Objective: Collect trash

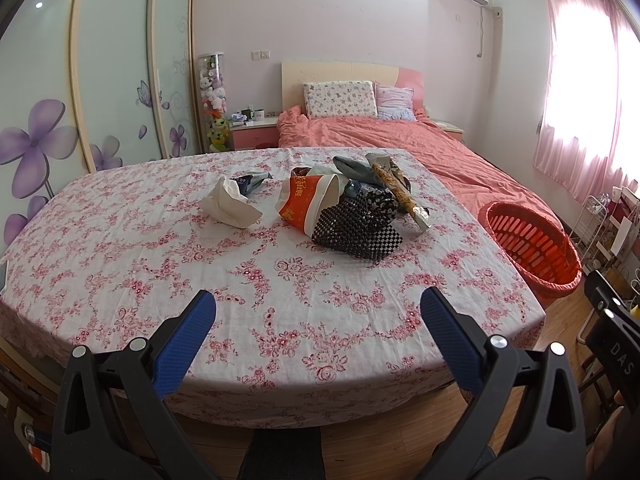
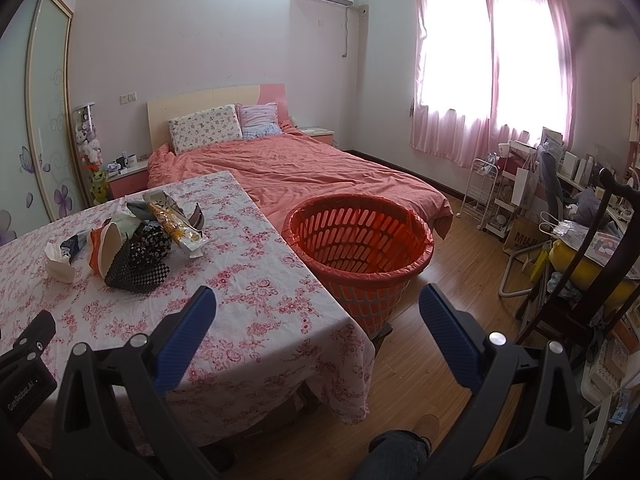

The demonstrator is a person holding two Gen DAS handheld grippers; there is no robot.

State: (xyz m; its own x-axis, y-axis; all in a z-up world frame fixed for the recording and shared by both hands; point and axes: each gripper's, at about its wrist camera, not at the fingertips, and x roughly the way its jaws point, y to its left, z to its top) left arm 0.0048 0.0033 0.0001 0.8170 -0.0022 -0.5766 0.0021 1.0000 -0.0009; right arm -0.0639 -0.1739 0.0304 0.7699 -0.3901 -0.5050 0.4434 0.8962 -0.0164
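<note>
Both the left claw and the right claw gape wide with nothing between their blue pads, held over the near edge of the floral-clothed surface. Farther along it lies the trash: a crumpled white tissue beside a heap of wrappers. Just beside the surface's right edge stands the orange basket, in front of the bed.

Black clamp-style left gripper, blue textured jaws, silver screws
</note>
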